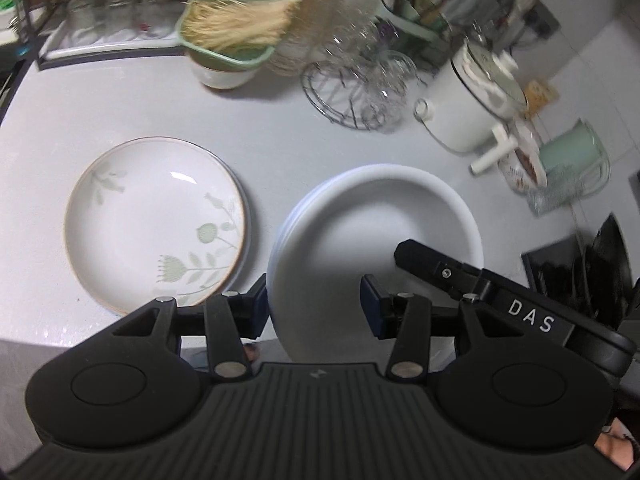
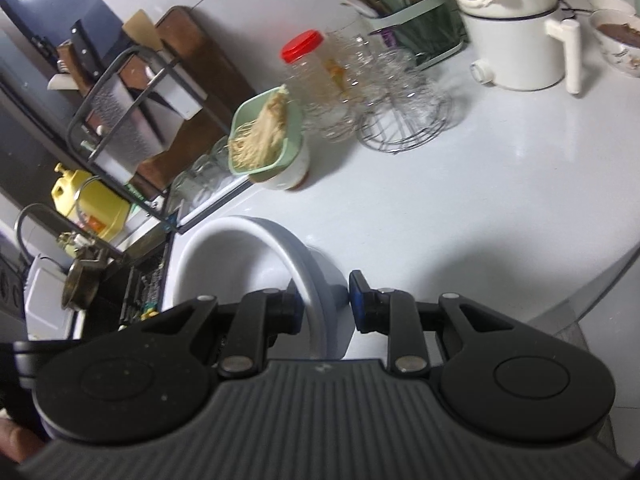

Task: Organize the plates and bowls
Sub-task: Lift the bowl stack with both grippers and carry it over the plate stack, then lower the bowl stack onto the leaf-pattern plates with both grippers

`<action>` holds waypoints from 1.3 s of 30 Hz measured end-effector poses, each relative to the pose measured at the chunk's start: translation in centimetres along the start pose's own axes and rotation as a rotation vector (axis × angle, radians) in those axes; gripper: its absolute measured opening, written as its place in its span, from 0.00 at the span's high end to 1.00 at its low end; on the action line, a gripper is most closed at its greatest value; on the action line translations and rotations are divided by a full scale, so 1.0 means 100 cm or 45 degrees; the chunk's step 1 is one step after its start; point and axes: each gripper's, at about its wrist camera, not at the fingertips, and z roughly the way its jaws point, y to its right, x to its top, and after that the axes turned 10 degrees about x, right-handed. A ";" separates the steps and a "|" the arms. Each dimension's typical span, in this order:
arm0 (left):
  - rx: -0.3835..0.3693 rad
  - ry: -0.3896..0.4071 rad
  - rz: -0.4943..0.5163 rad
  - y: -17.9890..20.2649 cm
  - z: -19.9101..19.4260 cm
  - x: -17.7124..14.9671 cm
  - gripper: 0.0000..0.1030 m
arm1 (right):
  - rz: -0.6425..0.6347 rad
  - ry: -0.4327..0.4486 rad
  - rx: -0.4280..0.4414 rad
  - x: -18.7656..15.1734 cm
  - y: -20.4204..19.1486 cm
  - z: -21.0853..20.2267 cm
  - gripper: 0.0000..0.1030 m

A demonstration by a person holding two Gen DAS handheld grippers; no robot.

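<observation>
Right, left gripper is angled down over the near counter edge, jaws spread fairly wide astride the near rim of the white bowl stack: one pad just outside the rim at 9 o'clock, the other inside over the bowl's floor; neither clearly touches, so nothing is clamped. In the left wrist view the right gripper's finger reaches into the same bowl from 4 o'clock. The right gripper is rolled hard, so the counter runs diagonal in its view; its jaws are partly apart and straddle the rim of the white bowl, one pad inside, one against the outer wall. Looks like contact on the inner side, but I can't tell whether it actually pinches. The floral plate lies flat at 9 o'clock from the bowl stack, just beside it with a thin strip of counter between, on top of at least one more plate. Bare white countertop lies at 12 o'clock from both. Past that the clutter starts: green strainer with noodles on a bowl at 11 o'clock, wire glass rack at 12, white electric pot at 1, green mug at 2. Counter edge runs right under the left gripper at 6 o'clock, and dark utensils crowd 3 o'clock.
</observation>
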 end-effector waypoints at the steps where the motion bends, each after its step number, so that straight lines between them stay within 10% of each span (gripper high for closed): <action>1: -0.004 0.004 -0.019 -0.004 -0.003 0.001 0.50 | -0.003 -0.007 0.013 0.002 -0.003 0.001 0.74; 16: 0.202 0.057 -0.153 -0.076 0.000 0.021 0.49 | -0.104 -0.137 0.171 0.009 -0.051 0.084 0.73; 39: 0.159 0.026 -0.211 -0.157 0.077 0.025 0.49 | -0.189 -0.189 0.120 -0.027 -0.056 0.179 0.73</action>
